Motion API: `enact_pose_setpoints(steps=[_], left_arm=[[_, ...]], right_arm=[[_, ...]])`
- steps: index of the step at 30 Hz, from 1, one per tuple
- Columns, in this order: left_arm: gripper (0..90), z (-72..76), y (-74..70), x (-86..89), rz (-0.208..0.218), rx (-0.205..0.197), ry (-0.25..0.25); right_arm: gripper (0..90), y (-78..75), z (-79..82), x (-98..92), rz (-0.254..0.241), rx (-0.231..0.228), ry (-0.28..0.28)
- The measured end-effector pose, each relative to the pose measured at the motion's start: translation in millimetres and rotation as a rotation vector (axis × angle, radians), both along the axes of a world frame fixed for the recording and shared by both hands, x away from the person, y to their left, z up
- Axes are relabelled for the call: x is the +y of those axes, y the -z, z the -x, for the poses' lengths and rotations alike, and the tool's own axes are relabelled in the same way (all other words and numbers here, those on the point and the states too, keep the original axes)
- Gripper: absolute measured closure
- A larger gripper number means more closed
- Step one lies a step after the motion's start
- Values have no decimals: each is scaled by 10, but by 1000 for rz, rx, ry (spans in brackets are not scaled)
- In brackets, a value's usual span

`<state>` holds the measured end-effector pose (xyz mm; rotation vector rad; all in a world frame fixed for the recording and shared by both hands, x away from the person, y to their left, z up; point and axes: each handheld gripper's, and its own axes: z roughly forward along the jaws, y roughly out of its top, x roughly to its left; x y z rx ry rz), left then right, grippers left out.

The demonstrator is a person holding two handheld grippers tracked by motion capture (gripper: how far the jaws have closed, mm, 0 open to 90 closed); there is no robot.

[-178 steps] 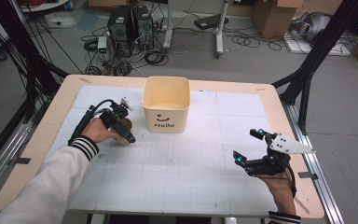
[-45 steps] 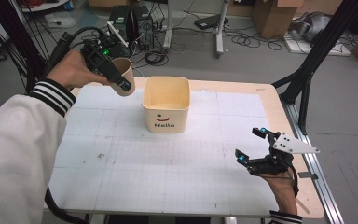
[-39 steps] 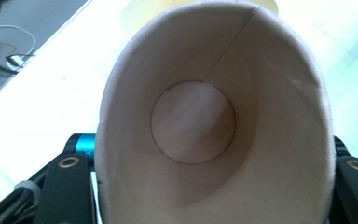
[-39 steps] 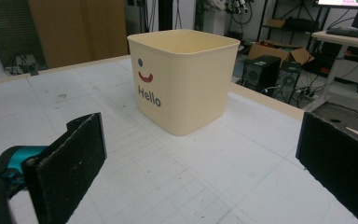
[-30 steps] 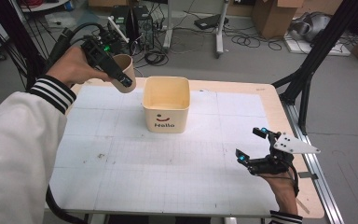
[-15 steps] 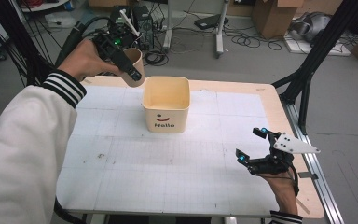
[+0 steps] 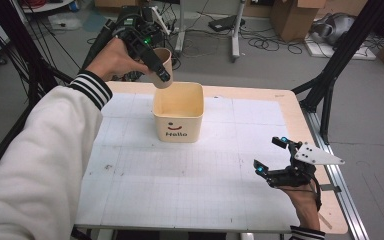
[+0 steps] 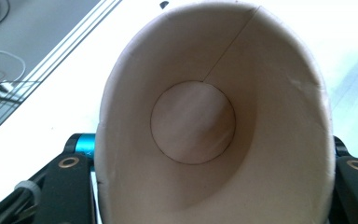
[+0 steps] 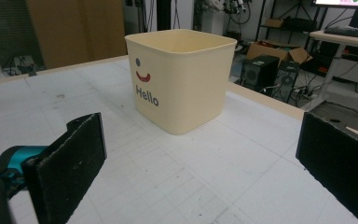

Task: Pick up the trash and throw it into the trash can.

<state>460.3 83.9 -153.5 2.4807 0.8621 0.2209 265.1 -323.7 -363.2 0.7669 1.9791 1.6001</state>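
Note:
A brown paper cup (image 7: 163, 65) hangs in the air just above the far left rim of the cream "Hello" bin (image 7: 178, 112), and my left gripper (image 7: 152, 60) is shut on it. Seen from the left gripper view, the cup (image 8: 205, 121) is empty and tilted, its mouth facing the camera, with a jaw at each side. My right gripper (image 7: 272, 156) rests low at the table's near right, open with nothing between its jaws. In the right gripper view the bin (image 9: 182, 84) stands upright ahead of the wide-apart jaws (image 9: 200, 163).
The white gridded table top (image 7: 190, 170) has a wooden border. Black frame posts (image 7: 330, 75) rise at the right and left. Cables, boxes and equipment lie on the floor beyond the far edge.
My left hand has carried the cup rightward, from left of the bin to just over its far left rim. Earlier it lifted the cup off the table. The right gripper has stayed put.

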Motion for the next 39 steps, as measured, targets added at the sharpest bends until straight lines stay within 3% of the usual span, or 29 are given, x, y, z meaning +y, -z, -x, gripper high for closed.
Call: enact_pose_setpoints(steps=[3, 23, 26, 32, 39], left_arm=[[340, -49, 14, -66, -9, 1, 7], [340, -354, 77, -395, 29, 3, 12], [340, -387, 125, -417, 15, 7, 12], [338, -410, 174, -450, 27, 2, 21], [335, -455, 315, -498, -7, 2, 35]], right_arm=[[4, 3, 1, -3, -4, 3, 1], [4, 19, -15, -17, 4, 9, 7], [4, 23, -14, -30, 1, 12, 9], [4, 40, -26, -36, 6, 18, 11], [3, 41, -25, -46, 4, 15, 13]])
